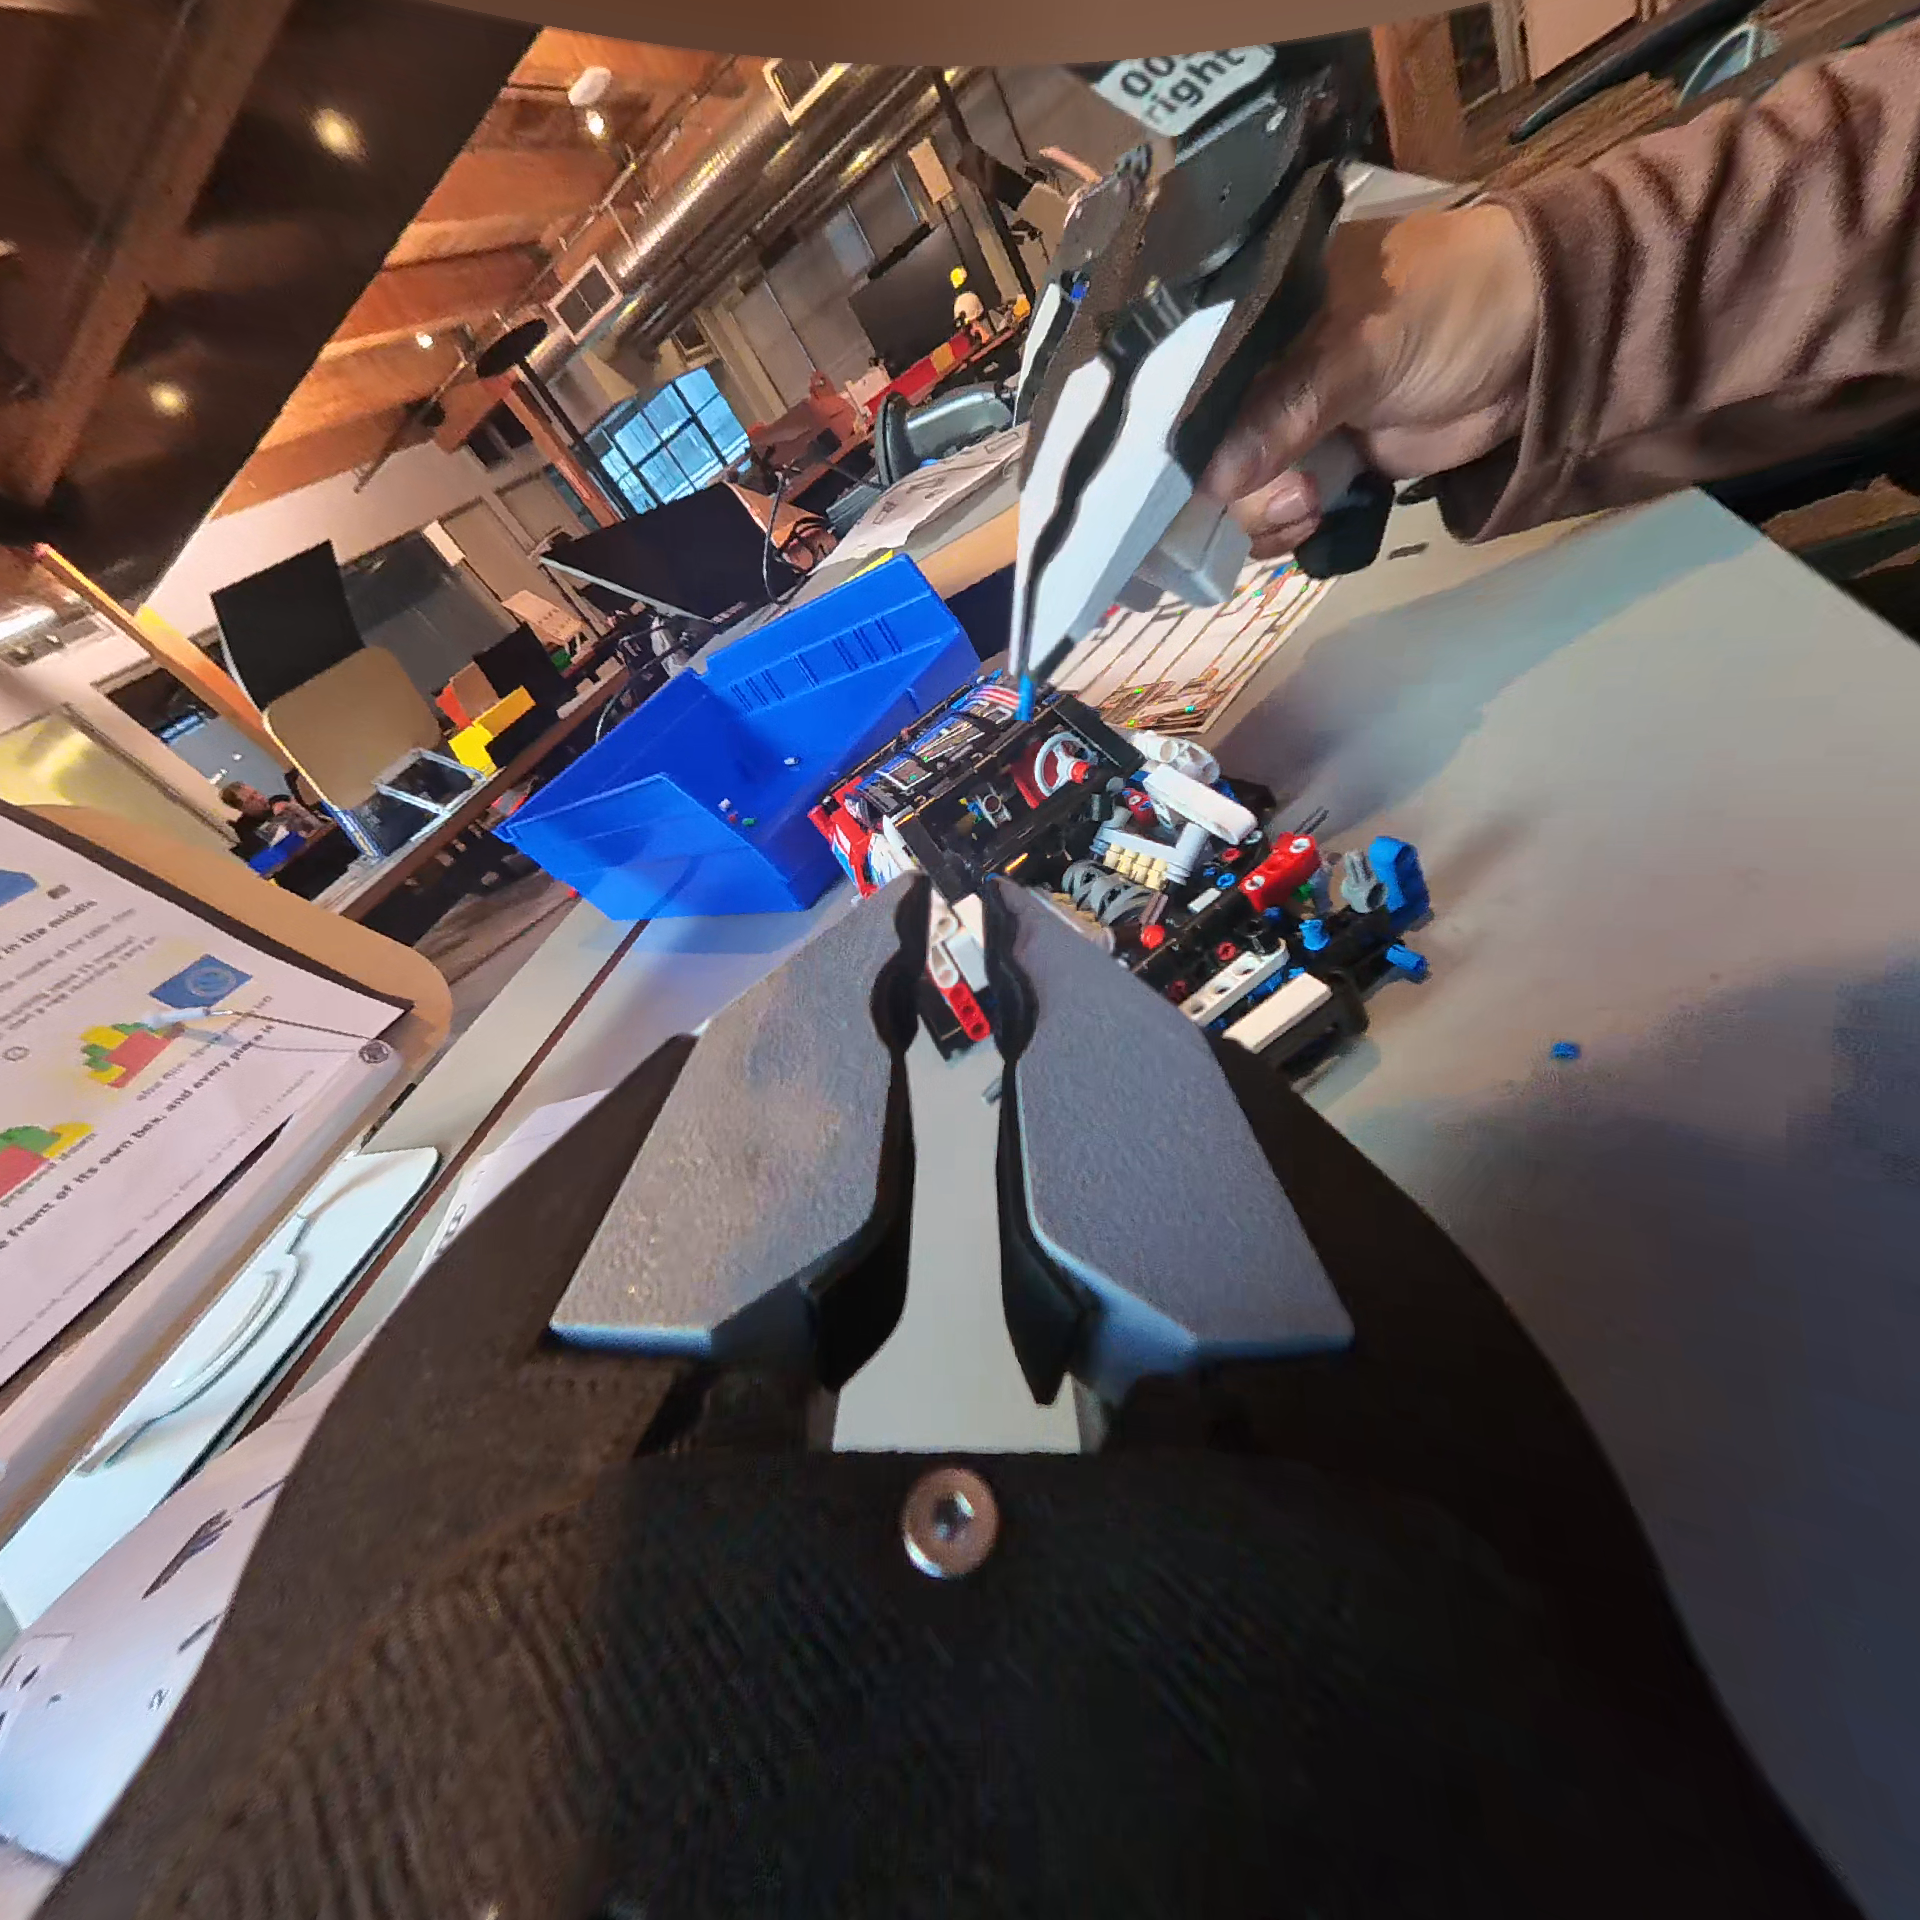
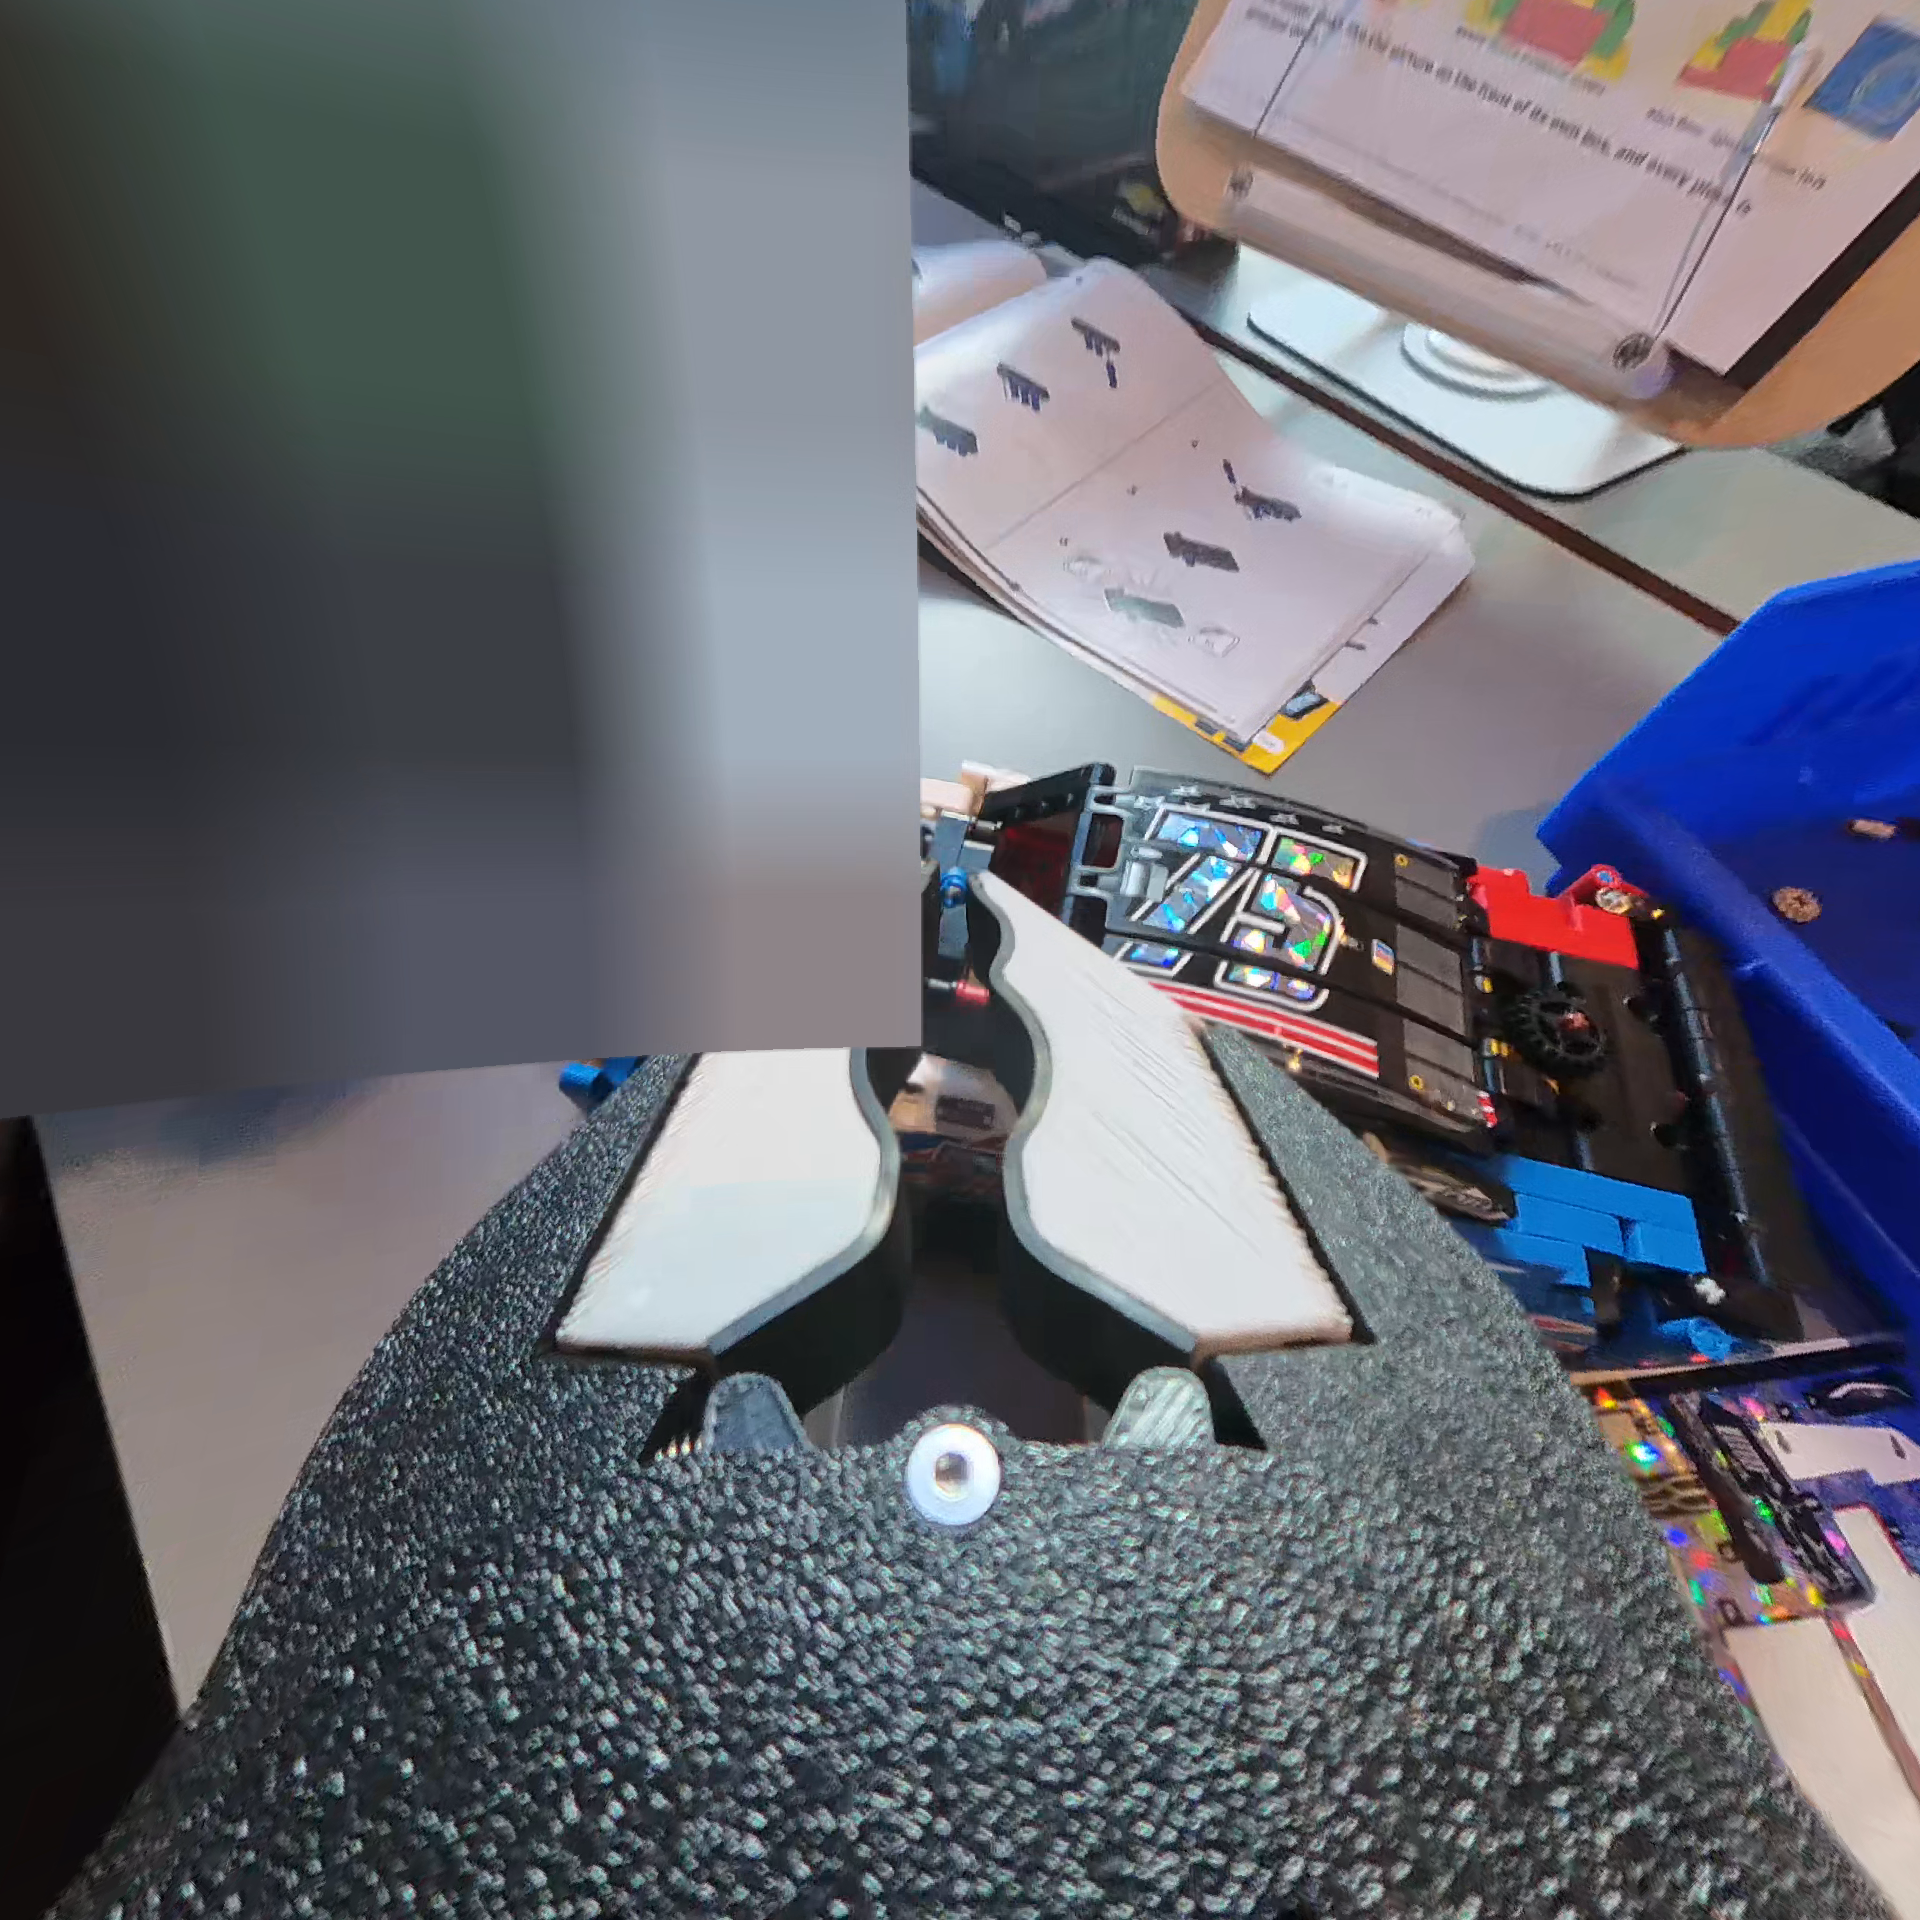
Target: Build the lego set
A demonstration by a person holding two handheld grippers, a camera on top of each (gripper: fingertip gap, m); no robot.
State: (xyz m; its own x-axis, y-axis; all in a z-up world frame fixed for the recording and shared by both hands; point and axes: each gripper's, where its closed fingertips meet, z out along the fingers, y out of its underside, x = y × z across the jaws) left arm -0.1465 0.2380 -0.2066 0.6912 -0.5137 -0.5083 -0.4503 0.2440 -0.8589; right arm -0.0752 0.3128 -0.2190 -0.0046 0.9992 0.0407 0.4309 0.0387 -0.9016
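Left wrist view: left gripper (image 1: 954,902) nearly closed beside car (image 1: 997,800); right gripper (image 1: 1023,665) pinches blue pin (image 1: 1025,694).

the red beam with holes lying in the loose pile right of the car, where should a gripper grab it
Take the red beam across its long flat sides near the middle, coming down from above. It appears to lie flat on top of the loose pile with its holes showing, and neighbouring parts crowd its ends, so a low sideways approach would likely knock them.

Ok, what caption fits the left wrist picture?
Right claw lowers a small blue piece onto the lego car beside the blue bin.
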